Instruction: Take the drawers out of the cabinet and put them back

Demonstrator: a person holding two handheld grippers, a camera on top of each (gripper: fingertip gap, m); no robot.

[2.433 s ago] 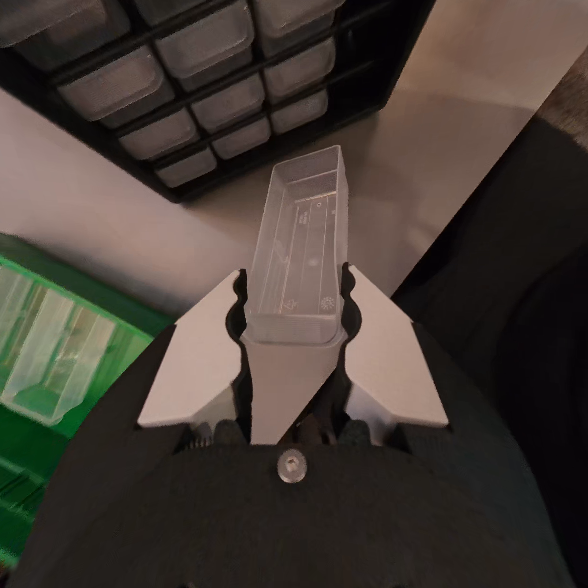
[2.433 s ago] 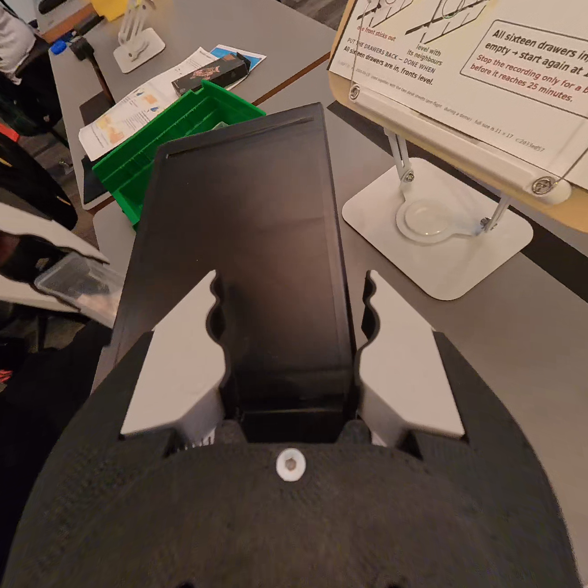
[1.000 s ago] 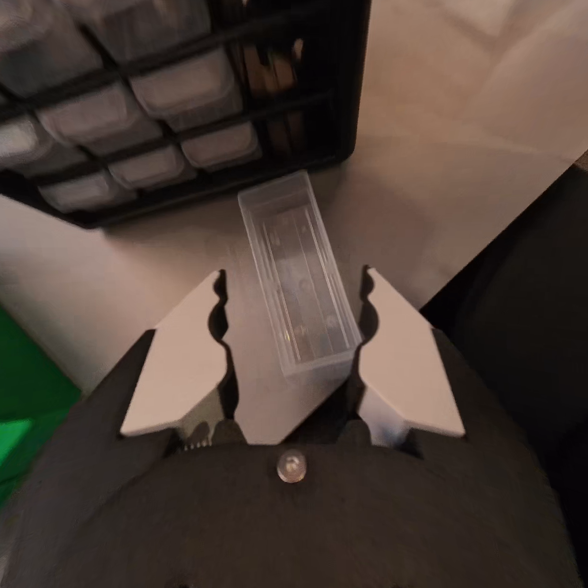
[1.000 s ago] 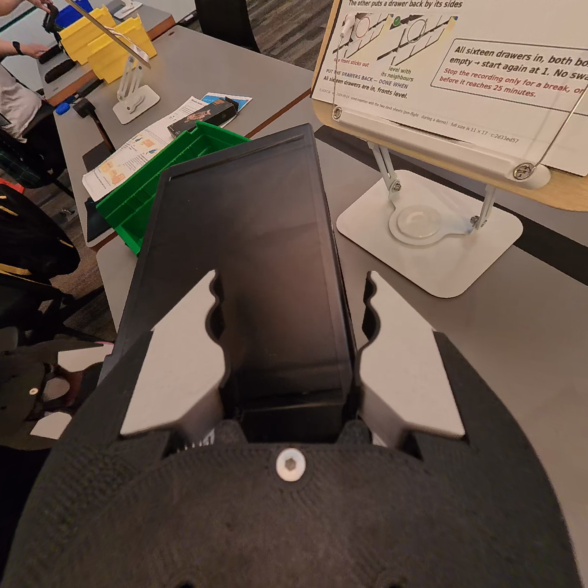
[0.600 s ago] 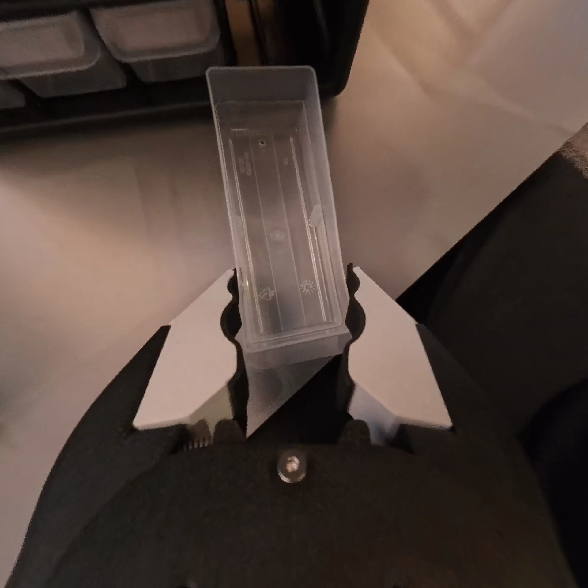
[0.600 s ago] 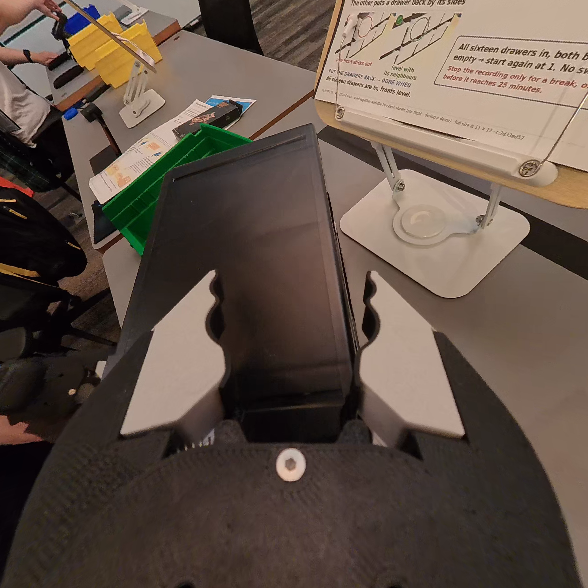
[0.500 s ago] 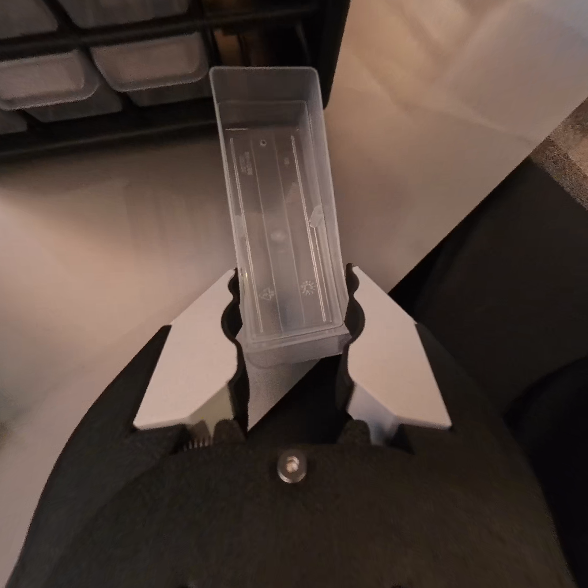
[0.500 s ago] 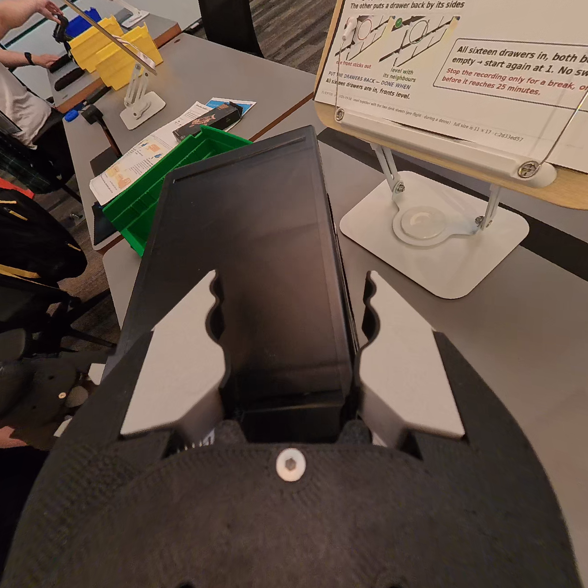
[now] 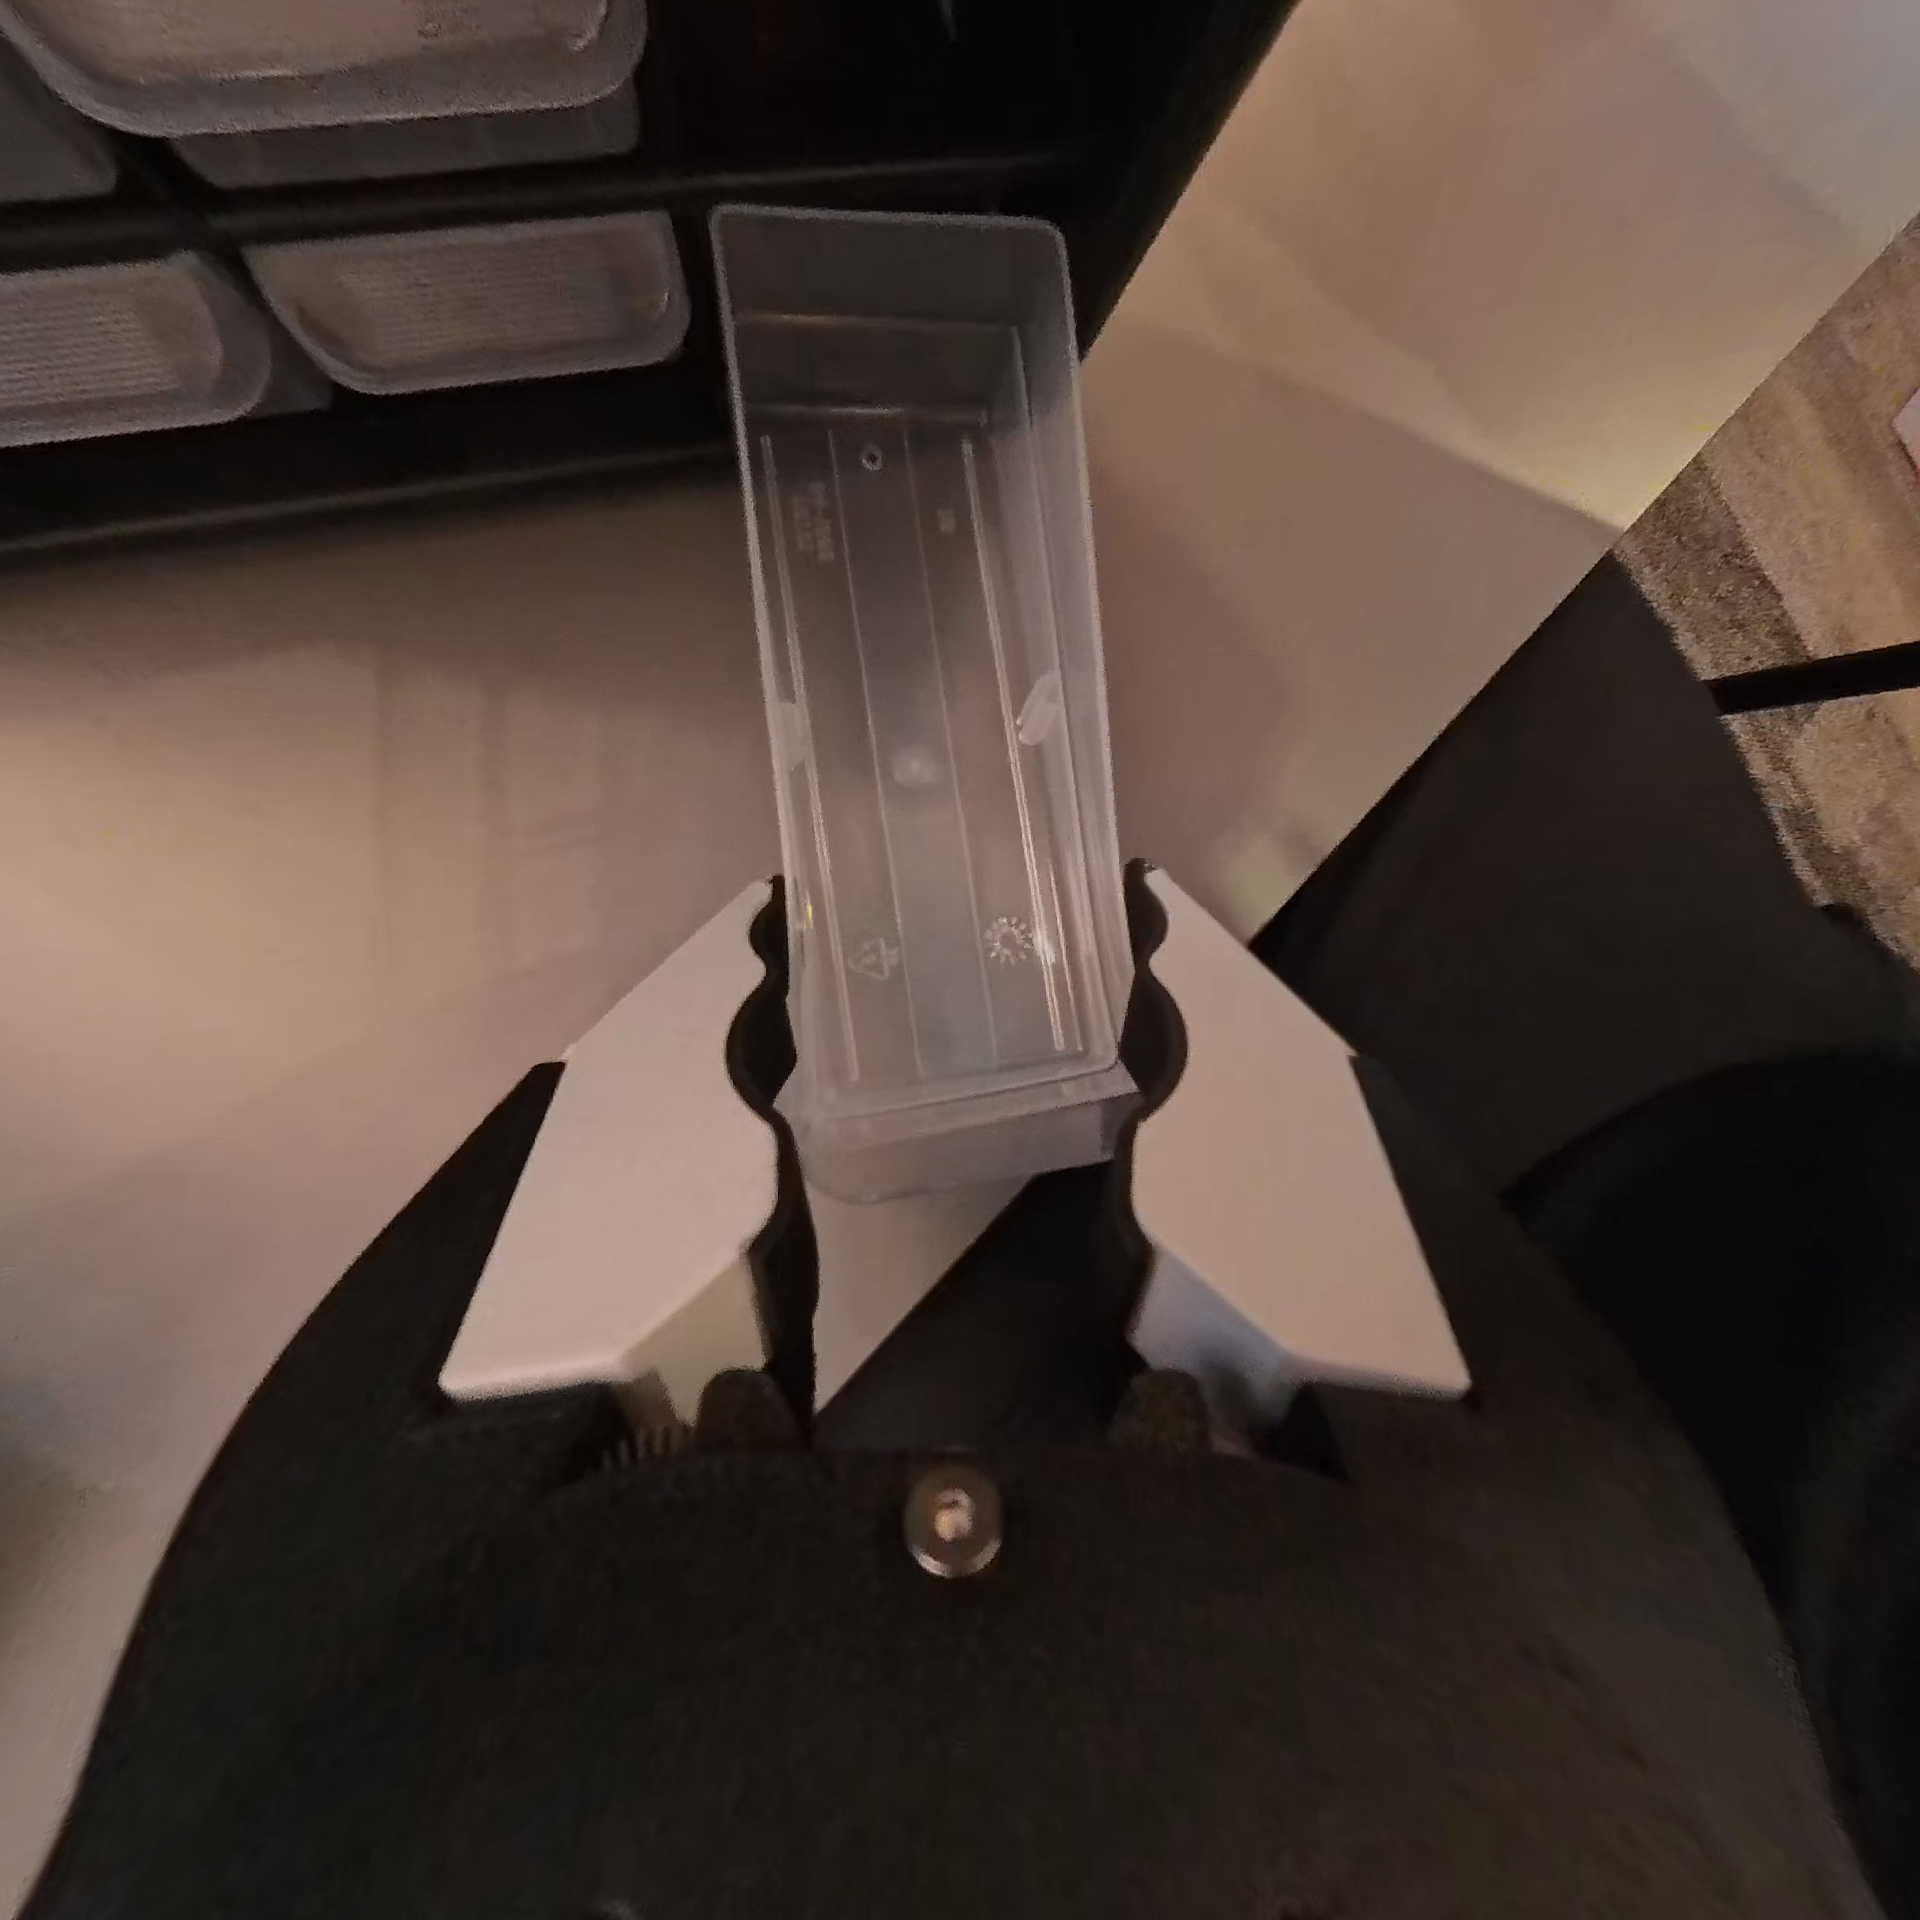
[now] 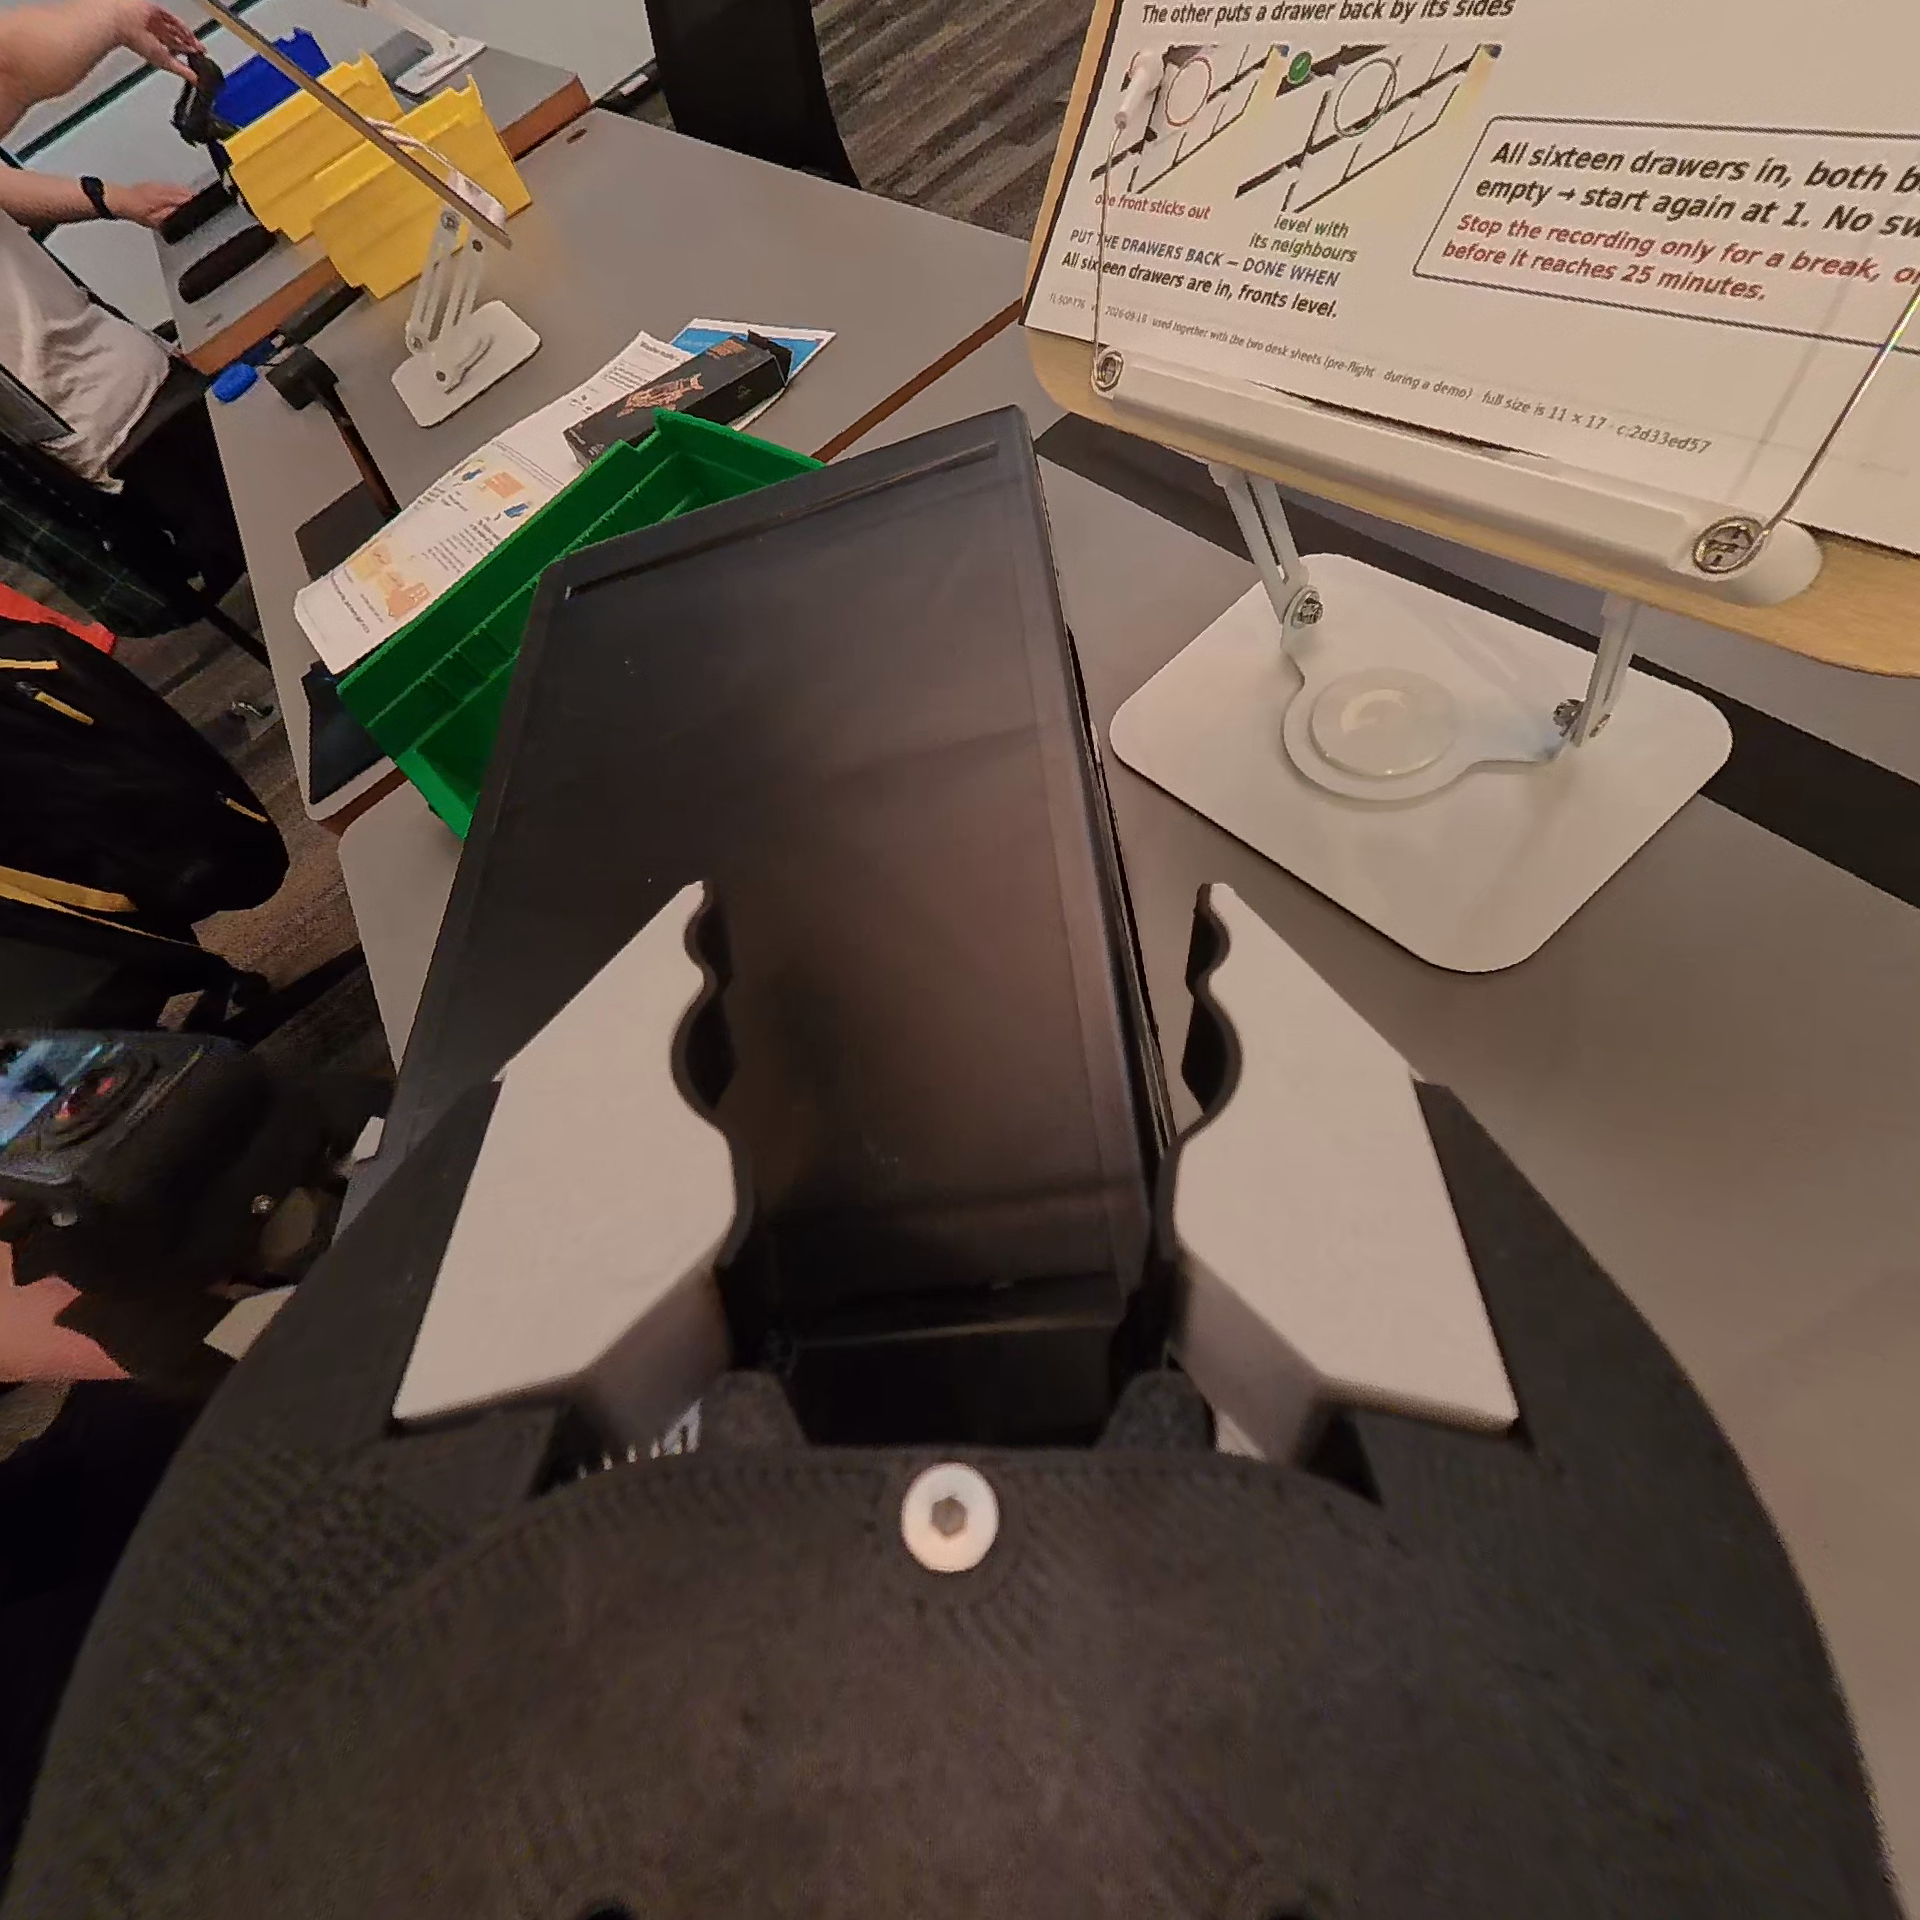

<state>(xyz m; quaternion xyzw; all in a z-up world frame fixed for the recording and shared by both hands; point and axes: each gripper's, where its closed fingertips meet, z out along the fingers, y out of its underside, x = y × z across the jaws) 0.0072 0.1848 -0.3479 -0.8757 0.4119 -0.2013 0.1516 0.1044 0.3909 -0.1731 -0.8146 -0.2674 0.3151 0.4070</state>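
My left gripper [image 9: 951, 914] is shut on the near end of an empty clear plastic drawer [image 9: 914, 665]. The drawer's far end reaches the bottom right corner of the black cabinet [image 9: 416, 488], in front of a dark open slot [image 9: 862, 104]. Frosted drawers [image 9: 457, 301] fill the slots to its left. In the right wrist view my right gripper [image 10: 951, 935] is spread wide over the cabinet's top [image 10: 810, 831], with its right finger [image 10: 1309, 1143] against the cabinet's edge. The left gripper's body [image 10: 125, 1132] shows at the far left.
A green tray [image 10: 582, 623] lies behind the cabinet. A white document stand [image 10: 1423, 748] with an instruction sheet is to the right. Papers [image 10: 436, 540] and yellow bins [image 10: 364, 177] are on the far tables, with a person there. The table edge [image 9: 1455, 727] runs close on the right.
A second ago the drawer lay on the table between my open left fingers. They closed on it, lifted it and moved it forward to the cabinet's bottom right slot. The right gripper stayed put.
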